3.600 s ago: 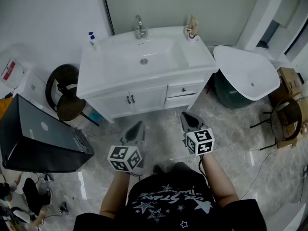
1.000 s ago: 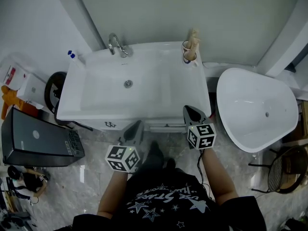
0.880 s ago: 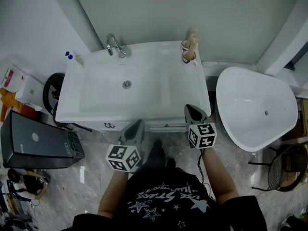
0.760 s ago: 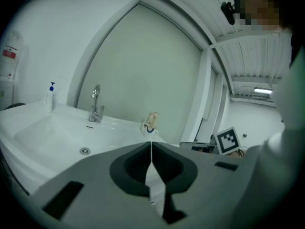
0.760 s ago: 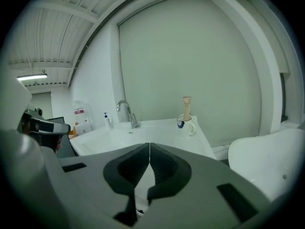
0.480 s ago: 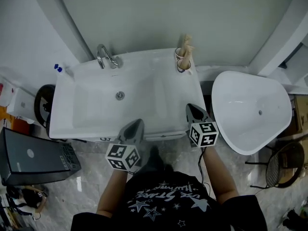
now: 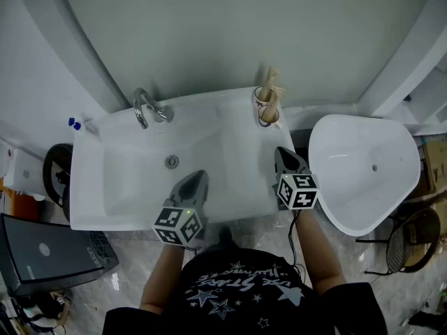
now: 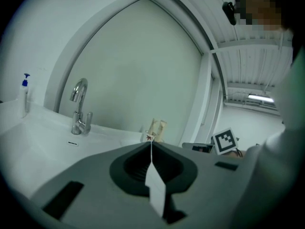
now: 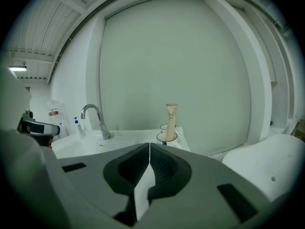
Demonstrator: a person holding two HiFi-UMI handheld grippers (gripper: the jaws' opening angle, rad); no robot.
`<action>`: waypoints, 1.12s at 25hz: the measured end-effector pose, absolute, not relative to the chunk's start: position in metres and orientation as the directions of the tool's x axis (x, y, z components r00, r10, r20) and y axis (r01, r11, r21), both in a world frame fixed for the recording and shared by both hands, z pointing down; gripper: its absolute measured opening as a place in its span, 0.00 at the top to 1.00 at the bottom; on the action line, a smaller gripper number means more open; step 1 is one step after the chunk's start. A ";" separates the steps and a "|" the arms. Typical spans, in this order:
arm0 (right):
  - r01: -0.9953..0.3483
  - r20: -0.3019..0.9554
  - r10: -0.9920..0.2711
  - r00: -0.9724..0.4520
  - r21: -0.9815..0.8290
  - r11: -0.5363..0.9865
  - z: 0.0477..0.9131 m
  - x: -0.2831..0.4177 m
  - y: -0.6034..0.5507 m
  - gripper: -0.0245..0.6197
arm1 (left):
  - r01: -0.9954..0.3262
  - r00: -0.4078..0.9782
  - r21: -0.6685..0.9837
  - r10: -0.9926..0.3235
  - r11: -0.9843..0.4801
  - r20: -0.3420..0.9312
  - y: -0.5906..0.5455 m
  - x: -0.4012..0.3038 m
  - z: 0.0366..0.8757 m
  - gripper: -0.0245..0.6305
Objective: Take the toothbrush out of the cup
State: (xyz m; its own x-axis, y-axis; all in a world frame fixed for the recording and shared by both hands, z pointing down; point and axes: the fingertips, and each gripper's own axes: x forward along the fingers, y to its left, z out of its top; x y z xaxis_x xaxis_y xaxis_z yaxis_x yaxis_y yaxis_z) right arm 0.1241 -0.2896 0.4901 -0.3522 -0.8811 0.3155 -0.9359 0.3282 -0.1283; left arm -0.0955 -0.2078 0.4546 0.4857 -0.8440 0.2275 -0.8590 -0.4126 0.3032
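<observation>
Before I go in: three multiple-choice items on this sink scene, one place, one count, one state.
1. On the sink, where do the cups stand? A back right corner; B front left corner; C in the basin.
2. How many cups? A one; B two; C four.
3. The right gripper is: A shut, empty; B shut on a cup; C wide open.
Key: 1 A, the head view shows them there; 2 B, two rims show; 3 A, its jaws meet, nothing between.
</observation>
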 end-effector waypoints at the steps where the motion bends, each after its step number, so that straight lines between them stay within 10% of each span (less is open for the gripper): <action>1: -0.940 0.318 -0.885 -0.341 -0.129 0.316 0.490 0.126 -0.297 0.94 | -0.856 0.490 0.304 -0.842 -0.418 0.225 -0.215 -0.096 0.454 0.93; 28: -0.969 0.361 -0.900 -0.245 -0.117 0.217 0.488 0.141 -0.417 0.83 | -0.838 0.527 0.285 -0.825 -0.465 0.203 -0.303 -0.096 0.459 0.93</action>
State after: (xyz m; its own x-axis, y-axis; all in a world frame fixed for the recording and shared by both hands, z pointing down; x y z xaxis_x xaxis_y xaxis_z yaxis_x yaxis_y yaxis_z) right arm 0.1408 -0.4167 0.4880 -0.2450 -0.8999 0.3608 -0.9691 0.2168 -0.1175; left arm -0.0964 -0.3027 0.4587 0.5267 -0.8255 0.2029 -0.8383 -0.4648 0.2849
